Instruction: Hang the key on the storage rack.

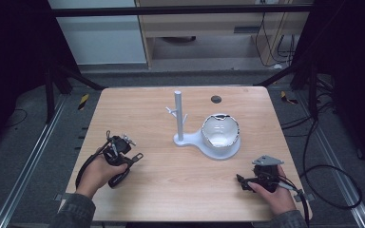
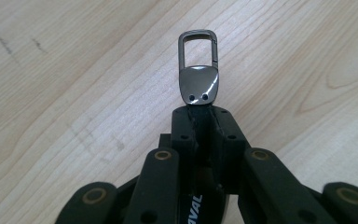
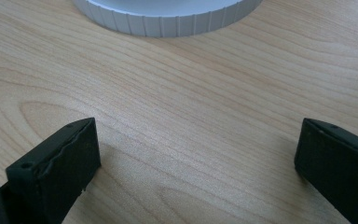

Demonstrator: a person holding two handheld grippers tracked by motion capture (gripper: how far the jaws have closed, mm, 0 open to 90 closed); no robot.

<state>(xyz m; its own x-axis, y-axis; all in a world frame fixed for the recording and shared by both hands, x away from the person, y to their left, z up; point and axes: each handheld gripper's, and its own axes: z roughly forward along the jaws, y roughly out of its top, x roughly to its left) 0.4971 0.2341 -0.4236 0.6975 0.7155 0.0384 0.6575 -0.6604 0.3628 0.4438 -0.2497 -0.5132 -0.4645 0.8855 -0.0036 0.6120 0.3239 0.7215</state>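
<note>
Black left gripper (image 2: 200,116) clamps a clasp (image 2: 198,67), right gripper (image 3: 196,149) gapes idle, so hanging it on the stand (image 1: 179,118) likely remains.

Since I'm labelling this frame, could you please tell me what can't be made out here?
- Keychain strap: left gripper view, hidden between the shut fingers; just the metal clasp shows.
- White stand: right gripper view, cut off by the top edge.
- Bowl contents: high view, too small.

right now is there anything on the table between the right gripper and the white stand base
No, just bare wood. In the right gripper view, the open right gripper faces the white stand base across empty table.
</note>
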